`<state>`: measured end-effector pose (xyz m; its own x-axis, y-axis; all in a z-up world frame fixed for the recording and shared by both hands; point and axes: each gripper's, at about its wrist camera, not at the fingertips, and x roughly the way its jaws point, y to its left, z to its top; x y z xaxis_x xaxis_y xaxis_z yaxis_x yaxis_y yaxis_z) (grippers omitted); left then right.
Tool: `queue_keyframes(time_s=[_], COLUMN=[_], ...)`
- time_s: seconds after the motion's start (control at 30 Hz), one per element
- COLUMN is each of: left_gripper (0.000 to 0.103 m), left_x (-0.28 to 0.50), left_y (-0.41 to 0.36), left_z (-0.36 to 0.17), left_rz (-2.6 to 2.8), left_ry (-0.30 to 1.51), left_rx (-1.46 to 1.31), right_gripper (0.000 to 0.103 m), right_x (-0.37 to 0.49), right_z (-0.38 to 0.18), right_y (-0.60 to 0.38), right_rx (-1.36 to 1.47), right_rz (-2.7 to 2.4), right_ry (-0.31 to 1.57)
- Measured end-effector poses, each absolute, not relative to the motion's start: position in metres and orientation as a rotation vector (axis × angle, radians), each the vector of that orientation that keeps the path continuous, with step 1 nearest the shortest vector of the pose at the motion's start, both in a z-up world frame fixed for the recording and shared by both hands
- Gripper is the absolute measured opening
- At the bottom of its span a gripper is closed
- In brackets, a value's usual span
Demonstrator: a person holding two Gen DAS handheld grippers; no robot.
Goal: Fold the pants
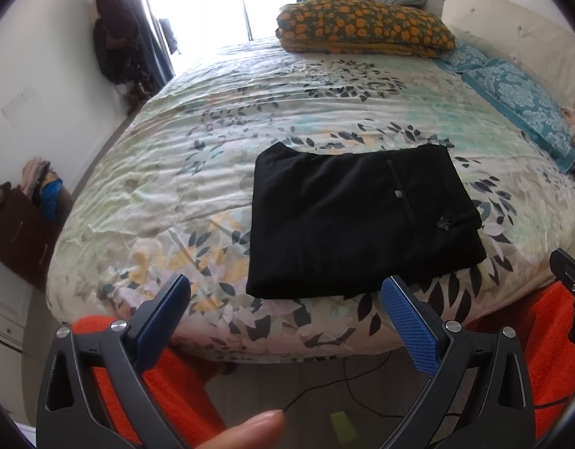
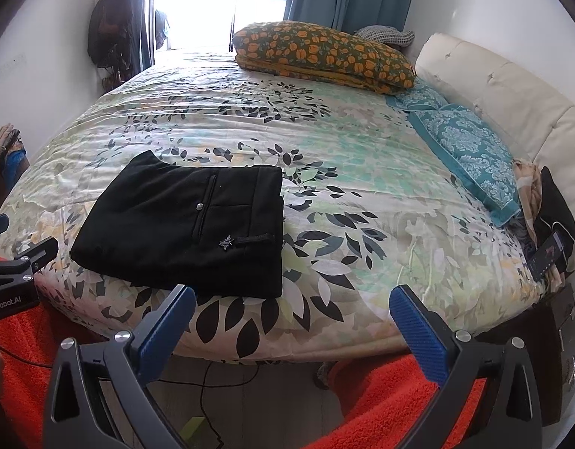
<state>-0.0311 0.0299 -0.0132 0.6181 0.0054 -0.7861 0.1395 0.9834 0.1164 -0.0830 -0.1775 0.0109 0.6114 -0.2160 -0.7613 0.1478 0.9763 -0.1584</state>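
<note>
The fingers of the left gripper (image 1: 283,297) and the right gripper (image 2: 293,308) were spread wide and held nothing. The black pants (image 1: 362,220) lay folded into a compact rectangle near the front edge of the bed (image 1: 212,131), on its floral cover, with a buttoned pocket facing up. The cloth looked soft, light and limp, likely to sag unless pinched at a folded edge or corner. Both grippers hung short of the bed edge, apart from the pants, the left one nearer.
</note>
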Motion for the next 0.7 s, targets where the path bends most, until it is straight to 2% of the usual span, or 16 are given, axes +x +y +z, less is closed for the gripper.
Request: queue_keyframes(time_s=[0.7], left_gripper=[0.102], left_x=[-0.033], left_y=[0.03], left_z=[0.001], left_rz=[-0.064], left_ry=[0.937], left_rx=[0.169], right_gripper=[0.103], right_x=[-0.09], right_z=[0.036], right_y=[-0.185], right_rx=[0.099], right_rz=[-0.128], right_ry=[0.869])
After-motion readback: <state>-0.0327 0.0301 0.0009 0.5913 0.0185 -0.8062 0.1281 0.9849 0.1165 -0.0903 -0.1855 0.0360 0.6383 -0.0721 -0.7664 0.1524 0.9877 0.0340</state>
